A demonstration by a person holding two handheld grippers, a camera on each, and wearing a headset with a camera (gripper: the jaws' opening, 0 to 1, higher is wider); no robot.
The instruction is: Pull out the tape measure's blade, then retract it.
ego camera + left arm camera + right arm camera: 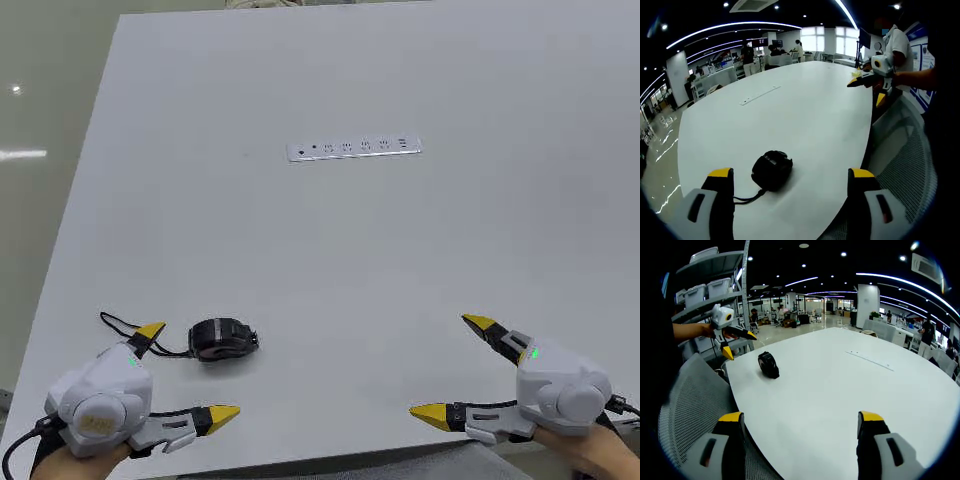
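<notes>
A black tape measure (222,340) lies on the white table (350,240) near its front left, with a thin black cord trailing left from it. My left gripper (183,372) stands open just left of it, yellow tips spread, nothing between them. In the left gripper view the tape measure (771,170) lies between and just ahead of my jaws (790,176). My right gripper (456,368) is open at the front right edge, far from the tape measure (768,364), which lies well ahead to the left in the right gripper view. The blade is not drawn out.
A white power strip (354,149) lies flat mid-table. A grey mesh chair back (695,395) sits at the table's near edge. Shelving with bins (715,287) stands behind. People sit far off across the office (747,52).
</notes>
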